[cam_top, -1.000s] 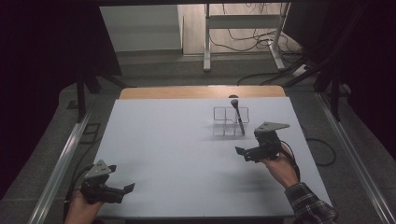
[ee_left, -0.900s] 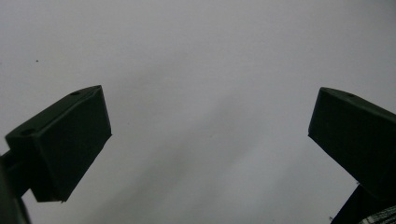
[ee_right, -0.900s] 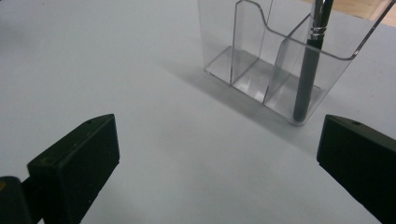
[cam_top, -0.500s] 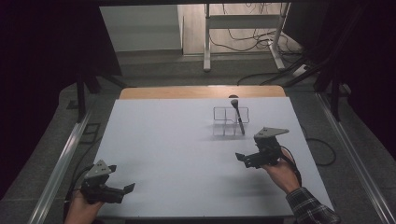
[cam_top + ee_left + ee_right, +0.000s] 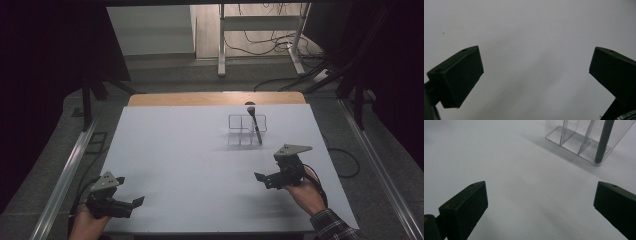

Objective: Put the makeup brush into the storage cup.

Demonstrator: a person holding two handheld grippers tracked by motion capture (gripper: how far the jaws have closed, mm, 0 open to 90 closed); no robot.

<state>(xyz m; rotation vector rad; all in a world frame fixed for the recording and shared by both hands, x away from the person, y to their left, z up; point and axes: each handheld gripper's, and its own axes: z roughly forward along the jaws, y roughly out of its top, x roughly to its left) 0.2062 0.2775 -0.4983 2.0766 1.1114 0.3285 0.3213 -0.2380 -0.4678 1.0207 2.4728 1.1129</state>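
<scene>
From above, a clear divided organizer (image 5: pixel 247 130) stands at the far right-centre of the white table (image 5: pixel 190 160), a dark utensil (image 5: pixel 255 121) leaning in it; the right gripper (image 5: pixel 262 178) hovers near it, the left gripper (image 5: pixel 136 202) well apart at the near-left corner. The left gripper view shows wide-open jaws over bare tabletop. The right gripper view shows wide jaws, the organizer (image 5: pixel 576 140) and utensil (image 5: pixel 603 140) ahead.

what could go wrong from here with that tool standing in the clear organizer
The dark tool leans tilted in an end compartment of the clear organizer, its head well above the rim; a knock could tip it out or topple the light holder. The right gripper is nearest, jaws open and empty, so a careless sweep toward it is the likeliest cause. The left gripper sits near the table front edge, far away.
</scene>
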